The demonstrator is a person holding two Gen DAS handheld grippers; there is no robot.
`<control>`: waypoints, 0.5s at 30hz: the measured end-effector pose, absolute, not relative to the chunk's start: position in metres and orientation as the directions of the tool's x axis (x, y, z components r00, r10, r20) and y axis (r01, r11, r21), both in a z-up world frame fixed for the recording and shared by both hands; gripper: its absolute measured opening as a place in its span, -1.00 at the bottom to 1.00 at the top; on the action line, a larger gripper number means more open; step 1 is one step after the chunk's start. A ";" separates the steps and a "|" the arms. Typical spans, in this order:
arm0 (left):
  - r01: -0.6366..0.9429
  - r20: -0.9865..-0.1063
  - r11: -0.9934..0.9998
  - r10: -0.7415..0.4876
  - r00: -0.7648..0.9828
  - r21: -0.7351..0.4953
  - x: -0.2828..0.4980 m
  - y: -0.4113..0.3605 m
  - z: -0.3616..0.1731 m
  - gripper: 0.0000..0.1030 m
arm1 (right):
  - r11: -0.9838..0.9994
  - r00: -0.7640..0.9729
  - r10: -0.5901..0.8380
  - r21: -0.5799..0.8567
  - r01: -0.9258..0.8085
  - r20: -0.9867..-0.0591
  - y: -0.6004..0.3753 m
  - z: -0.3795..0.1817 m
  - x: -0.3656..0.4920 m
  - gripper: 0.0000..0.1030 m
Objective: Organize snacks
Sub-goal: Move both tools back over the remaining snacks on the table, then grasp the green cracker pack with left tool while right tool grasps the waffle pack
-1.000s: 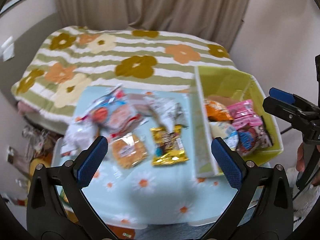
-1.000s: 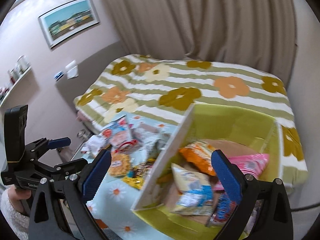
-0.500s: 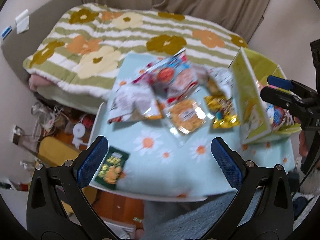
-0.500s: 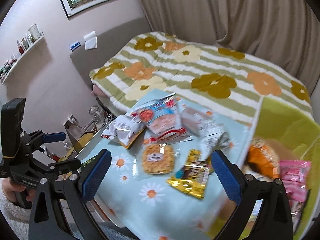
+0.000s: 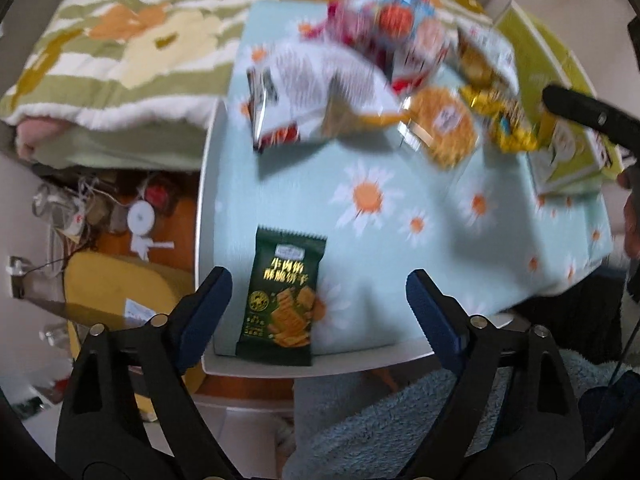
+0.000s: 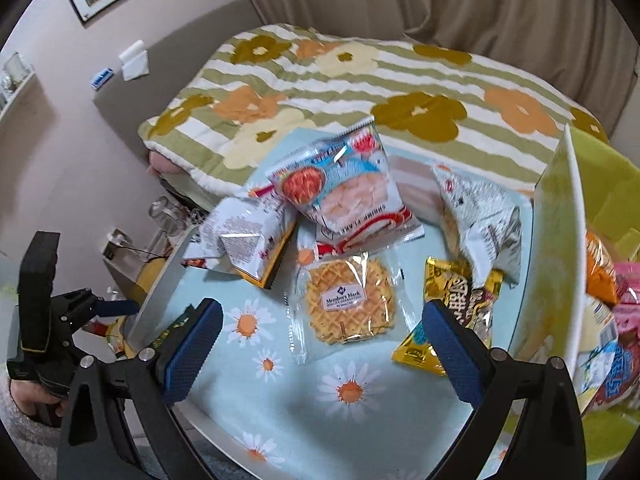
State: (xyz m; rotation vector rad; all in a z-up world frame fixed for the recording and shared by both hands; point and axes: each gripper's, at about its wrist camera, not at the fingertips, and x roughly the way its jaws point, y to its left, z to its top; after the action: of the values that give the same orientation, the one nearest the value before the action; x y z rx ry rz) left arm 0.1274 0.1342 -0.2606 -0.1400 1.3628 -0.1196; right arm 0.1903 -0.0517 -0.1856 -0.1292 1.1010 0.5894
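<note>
Several snack packs lie on a daisy-print tablecloth (image 6: 280,396). A dark green cracker pack (image 5: 283,298) lies at the table's near left corner, between my open left gripper's (image 5: 318,304) fingers, which hover above it. A clear-wrapped waffle (image 6: 347,305), a gold pack (image 6: 452,316), a shrimp-chip bag (image 6: 344,184) and two white bags (image 6: 244,236) lie mid-table. My right gripper (image 6: 320,350) is open and empty above the waffle. The lime-green box (image 6: 558,240) at right holds several snacks.
A bed with a flowered, striped blanket (image 6: 360,80) lies beyond the table. Cables and a yellow item (image 5: 116,284) sit on the floor left of the table. The left hand-held gripper shows at the left edge of the right wrist view (image 6: 60,320).
Both grippers swung left, away from the green box. The left one came down over the table's left corner, bringing the dark green pack between its fingers. The right one now faces the waffle.
</note>
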 end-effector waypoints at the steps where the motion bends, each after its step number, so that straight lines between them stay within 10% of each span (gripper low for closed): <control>1: 0.012 -0.968 0.986 -0.168 0.188 -0.168 0.128 0.135 -0.266 0.65 | 0.844 0.316 0.370 0.174 -0.507 -0.874 -0.050 -0.190 0.190 0.93; 15: 0.056 -0.988 0.991 -0.129 0.086 -0.125 0.135 0.132 -0.313 0.28 | 0.831 0.237 0.317 0.148 -0.536 -0.918 -0.036 -0.228 0.196 0.93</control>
State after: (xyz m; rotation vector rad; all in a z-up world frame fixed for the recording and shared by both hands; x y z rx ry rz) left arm 0.1346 0.1320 -0.3126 -0.0600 1.4785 -0.1381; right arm 0.1958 -0.0359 -0.2276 -0.2138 1.1968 0.5902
